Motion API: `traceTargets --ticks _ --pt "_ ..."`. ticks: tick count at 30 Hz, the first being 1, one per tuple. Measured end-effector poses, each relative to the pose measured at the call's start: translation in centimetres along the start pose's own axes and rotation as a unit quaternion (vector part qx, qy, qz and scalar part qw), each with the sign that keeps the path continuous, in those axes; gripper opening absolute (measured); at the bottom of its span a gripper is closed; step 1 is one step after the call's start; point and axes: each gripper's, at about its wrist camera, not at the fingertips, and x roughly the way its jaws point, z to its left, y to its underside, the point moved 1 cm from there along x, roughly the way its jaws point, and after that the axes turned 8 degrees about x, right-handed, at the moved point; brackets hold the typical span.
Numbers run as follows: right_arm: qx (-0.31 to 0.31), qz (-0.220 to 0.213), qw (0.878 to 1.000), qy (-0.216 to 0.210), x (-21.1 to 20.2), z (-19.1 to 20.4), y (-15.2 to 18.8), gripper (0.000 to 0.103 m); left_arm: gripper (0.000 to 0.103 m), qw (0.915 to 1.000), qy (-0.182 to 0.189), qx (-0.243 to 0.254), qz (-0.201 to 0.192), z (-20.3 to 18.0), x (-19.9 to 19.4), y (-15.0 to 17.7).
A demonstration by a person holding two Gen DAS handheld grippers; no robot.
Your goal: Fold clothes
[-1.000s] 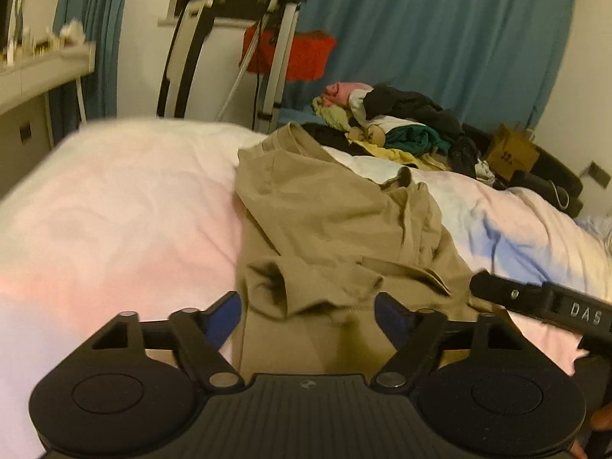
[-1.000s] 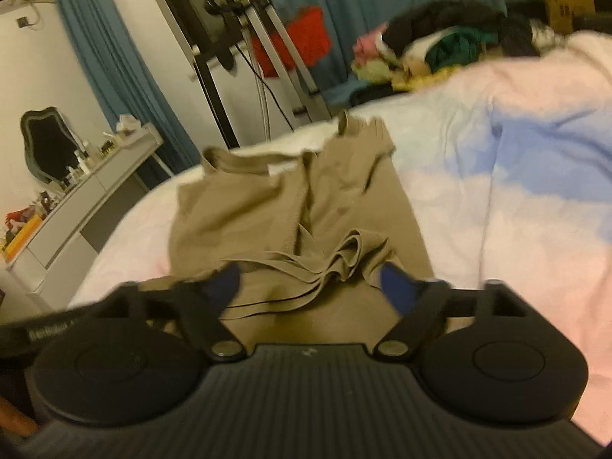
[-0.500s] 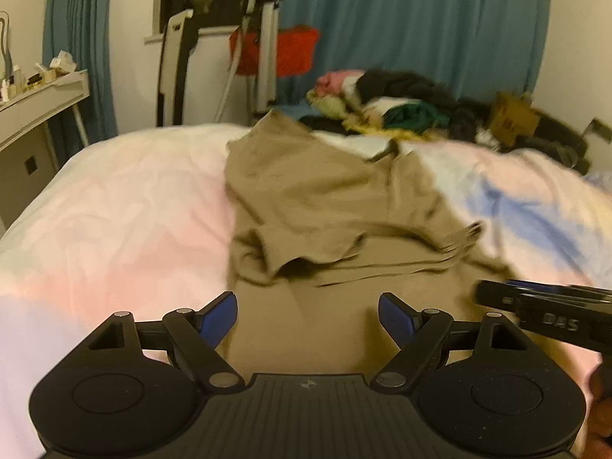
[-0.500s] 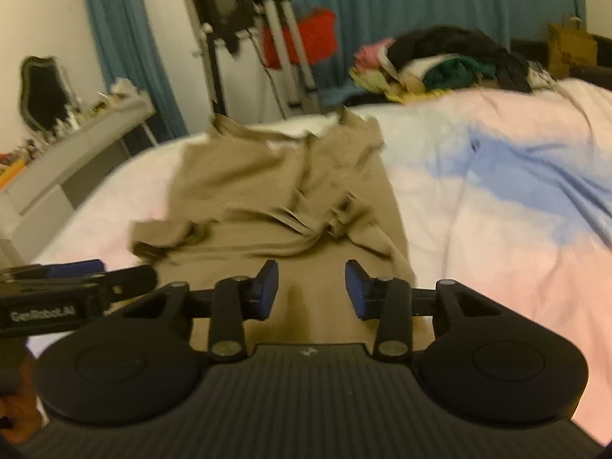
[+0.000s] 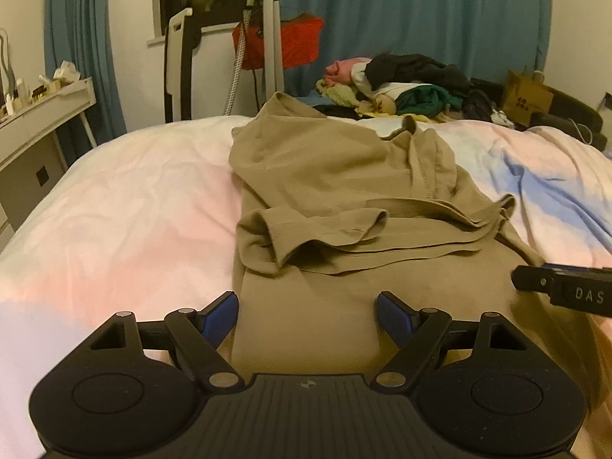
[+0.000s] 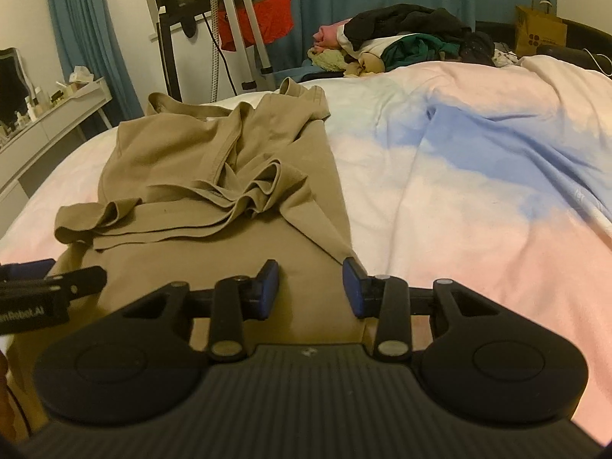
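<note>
A tan shirt (image 5: 336, 176) lies lengthwise on the bed, its sleeves and sides folded in over the middle and its near part flat. My left gripper (image 5: 308, 315) hovers open over the shirt's near left edge, nothing between its blue pads. In the right wrist view the same shirt (image 6: 214, 176) runs away from my right gripper (image 6: 310, 287), which sits over the near right edge. Its jaws are closing, with a gap left and flat cloth showing under it, not pinched. Each gripper's side shows in the other's view: the right gripper (image 5: 566, 290) and the left gripper (image 6: 46, 287).
The bed cover (image 5: 114, 210) is pink, white and blue. A pile of mixed clothes (image 5: 405, 84) sits at the far end beside a brown paper bag (image 5: 526, 95). A tripod (image 5: 264, 38) and a white desk (image 5: 42, 107) stand beyond the bed's left side.
The right gripper's jaws have narrowed from wide apart to a small gap. Both grippers have dropped toward the shirt's near end and levelled out. The left jaws stay wide.
</note>
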Motion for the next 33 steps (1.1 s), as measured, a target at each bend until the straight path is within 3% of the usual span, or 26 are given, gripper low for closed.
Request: traceTargets --ticks 8,9,11,13,18,22,24,29,33 --pt "-0.007 -0.040 0.999 -0.021 -5.0 1.4 -0.9 0.045 0.082 0.9970 -0.021 0.046 -0.059 -1.8 -5.3 -0.6" --pt "-0.010 -0.047 0.999 -0.021 -5.8 1.7 -1.1 0.049 0.082 0.9965 -0.019 0.050 -0.065 -2.0 -6.2 -0.5" --pt "-0.017 -0.068 0.997 -0.021 -7.5 2.2 -1.2 0.075 0.084 0.9953 -0.014 0.059 -0.076 -2.4 -8.0 -0.3" --pt "-0.025 -0.085 0.996 -0.022 -9.0 2.6 -1.1 0.088 0.087 0.9943 -0.014 0.064 -0.084 -3.0 -9.6 0.0" --pt "-0.028 -0.096 0.995 -0.028 -12.5 2.8 0.5 0.087 0.098 0.9952 0.021 0.043 -0.085 -3.6 -12.9 1.3" --pt "-0.023 -0.101 0.994 -0.023 -14.5 2.7 1.8 0.087 0.099 0.9936 0.100 -0.027 -0.043 -2.5 -13.7 3.2" --pt "-0.014 -0.101 0.995 -0.022 -14.9 2.6 2.2 0.087 0.099 0.9877 0.136 -0.077 -0.006 -1.7 -13.0 4.3" --pt "-0.004 -0.105 0.994 -0.019 -15.1 2.5 2.3 0.087 0.096 0.9660 0.173 -0.175 0.080 -0.3 -9.3 6.0" --pt "0.002 -0.097 0.995 -0.009 -14.4 2.1 2.3 0.087 0.093 0.9367 0.190 -0.273 0.110 2.0 -6.2 6.8"
